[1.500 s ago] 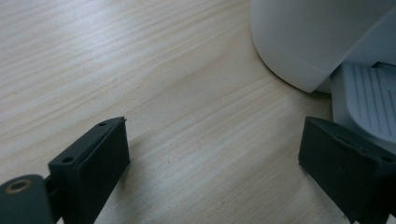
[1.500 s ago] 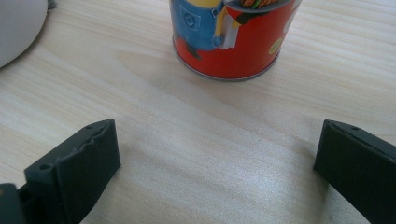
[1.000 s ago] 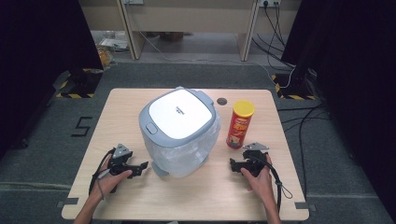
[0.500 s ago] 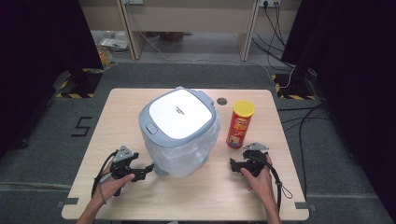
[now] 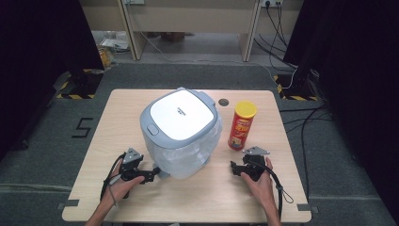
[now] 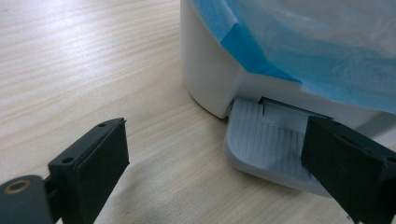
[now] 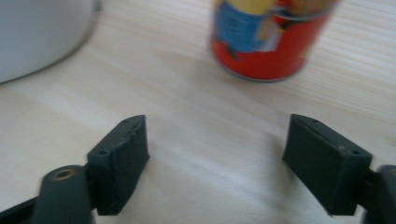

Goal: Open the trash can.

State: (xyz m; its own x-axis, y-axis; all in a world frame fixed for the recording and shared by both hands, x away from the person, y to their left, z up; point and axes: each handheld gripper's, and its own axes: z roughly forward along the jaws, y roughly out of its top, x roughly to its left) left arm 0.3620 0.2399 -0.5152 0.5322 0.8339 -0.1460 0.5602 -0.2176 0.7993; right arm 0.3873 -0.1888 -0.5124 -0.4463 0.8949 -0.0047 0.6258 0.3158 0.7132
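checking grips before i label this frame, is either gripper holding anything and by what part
Nothing is held. The left gripper has open jaws by the bin's pedal, not gripping it. The right gripper is open over bare table, short of the can.

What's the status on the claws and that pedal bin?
Left claw open, jaws just opening, at the bin's foot pedal. Right claw open, holding nothing, jaws just closing. Crisps can stands beside pedal bin. Nothing in the way.

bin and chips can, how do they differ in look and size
The bin is much wider, grey-white with a flat closed lid, a blue liner and a foot pedal; the chips can is a slim red tube with a yellow cap. Both stand upright on the table.
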